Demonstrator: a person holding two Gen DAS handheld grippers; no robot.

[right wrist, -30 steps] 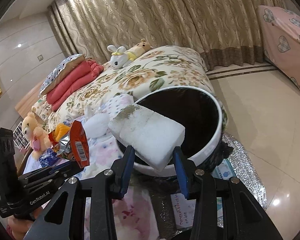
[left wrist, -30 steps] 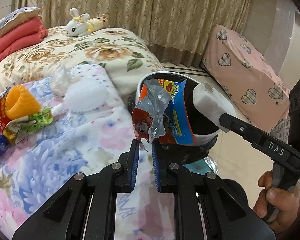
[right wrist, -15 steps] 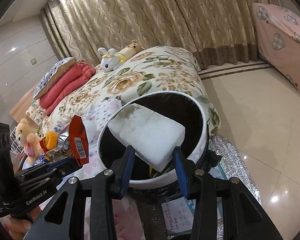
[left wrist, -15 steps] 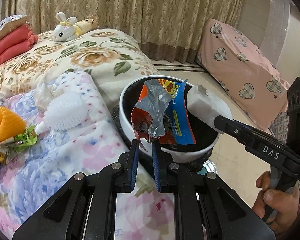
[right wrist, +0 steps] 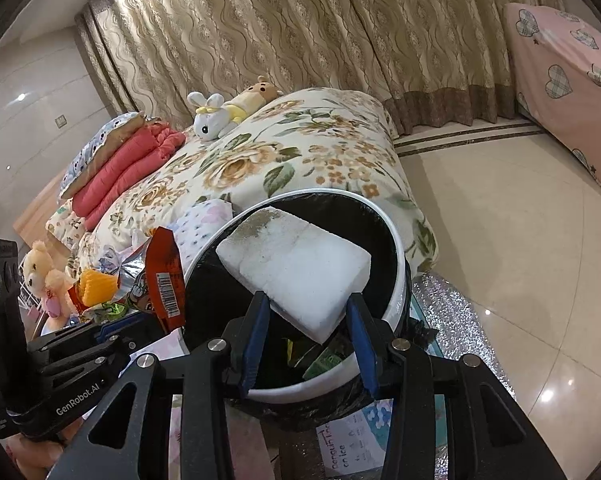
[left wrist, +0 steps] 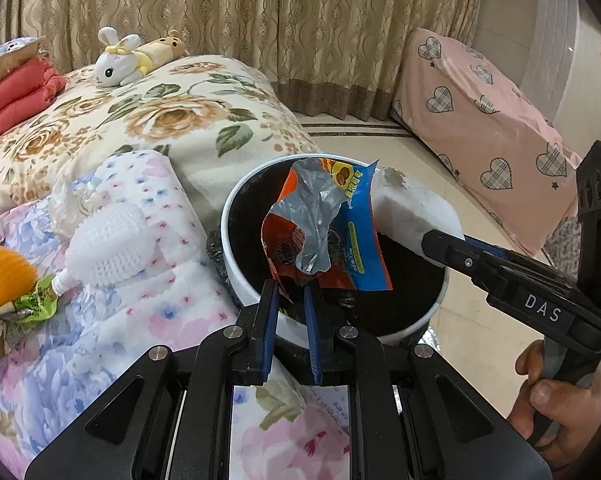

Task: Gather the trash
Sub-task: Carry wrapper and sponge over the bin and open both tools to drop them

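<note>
1. Our left gripper [left wrist: 291, 290] pinches the snack wrapper [left wrist: 324, 232] over the bin [left wrist: 236, 280].
2. Our right gripper [right wrist: 306, 324] squeezes the white foam block [right wrist: 296, 268] above the bin too.
3. To do it well, we should let go only when both are right over the black hole.
4. The bin sits beside the flowery bed [left wrist: 172, 120].
5. More trash [left wrist: 12, 300] lies on the bed.

Crumpled snack wrapper [left wrist: 324, 228] & white foam block [right wrist: 296, 268] over black-lined bin [right wrist: 396, 280]
</note>
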